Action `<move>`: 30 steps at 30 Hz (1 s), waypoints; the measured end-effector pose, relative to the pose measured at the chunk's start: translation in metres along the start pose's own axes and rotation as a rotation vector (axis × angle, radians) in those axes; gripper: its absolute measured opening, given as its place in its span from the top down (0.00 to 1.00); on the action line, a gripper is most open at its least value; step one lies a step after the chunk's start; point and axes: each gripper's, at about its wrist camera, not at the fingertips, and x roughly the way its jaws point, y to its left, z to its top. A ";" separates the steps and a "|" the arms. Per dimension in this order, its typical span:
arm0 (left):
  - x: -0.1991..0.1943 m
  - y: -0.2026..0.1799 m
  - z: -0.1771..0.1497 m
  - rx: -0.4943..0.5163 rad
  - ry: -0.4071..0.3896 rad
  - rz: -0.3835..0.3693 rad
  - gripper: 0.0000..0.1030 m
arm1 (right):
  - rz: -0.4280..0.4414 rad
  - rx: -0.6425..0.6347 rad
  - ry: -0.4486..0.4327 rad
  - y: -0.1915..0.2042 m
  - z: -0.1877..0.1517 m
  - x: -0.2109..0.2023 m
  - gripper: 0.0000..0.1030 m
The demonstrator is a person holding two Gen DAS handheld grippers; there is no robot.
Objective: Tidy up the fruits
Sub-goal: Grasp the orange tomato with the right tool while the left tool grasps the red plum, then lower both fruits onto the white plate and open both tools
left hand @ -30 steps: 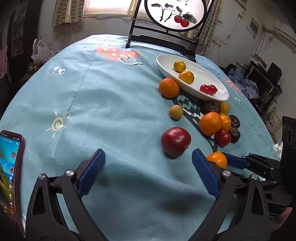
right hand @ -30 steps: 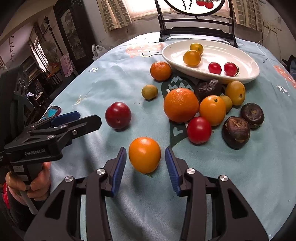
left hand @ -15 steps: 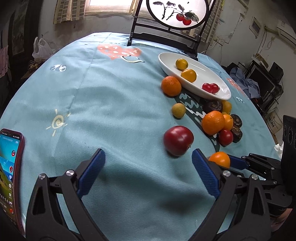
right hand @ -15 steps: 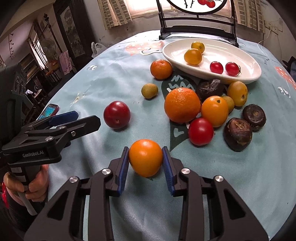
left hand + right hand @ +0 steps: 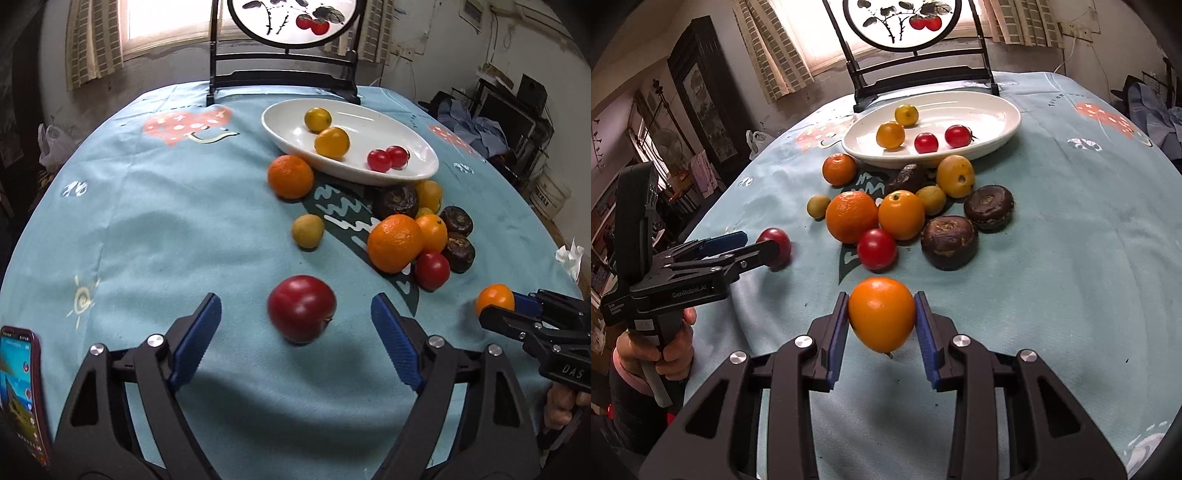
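My right gripper point(image 5: 882, 321) is shut on an orange tomato point(image 5: 881, 318) and holds it above the cloth; it also shows in the left wrist view point(image 5: 494, 298). My left gripper point(image 5: 295, 317) is open around a dark red plum point(image 5: 301, 307), one finger on each side, not touching it. A white oval dish point(image 5: 993, 110) at the back holds two yellow-orange and two small red tomatoes. A cluster of oranges, tomatoes and dark brown fruits point(image 5: 905, 214) lies in front of the dish.
A round table with a light blue cloth point(image 5: 166, 229). A phone point(image 5: 22, 391) lies at the near left edge. A dark wooden stand with a round painted panel point(image 5: 916, 70) stands behind the dish. A crumpled tissue point(image 5: 570, 254) lies at the right edge.
My right gripper closed on the orange tomato and lifted it off the cloth. My left gripper moved forward so the red plum now sits between its open fingers.
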 end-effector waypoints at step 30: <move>-0.005 -0.017 0.048 -0.001 -0.004 -0.125 0.60 | 0.107 0.037 -0.069 -0.018 0.025 -0.016 0.65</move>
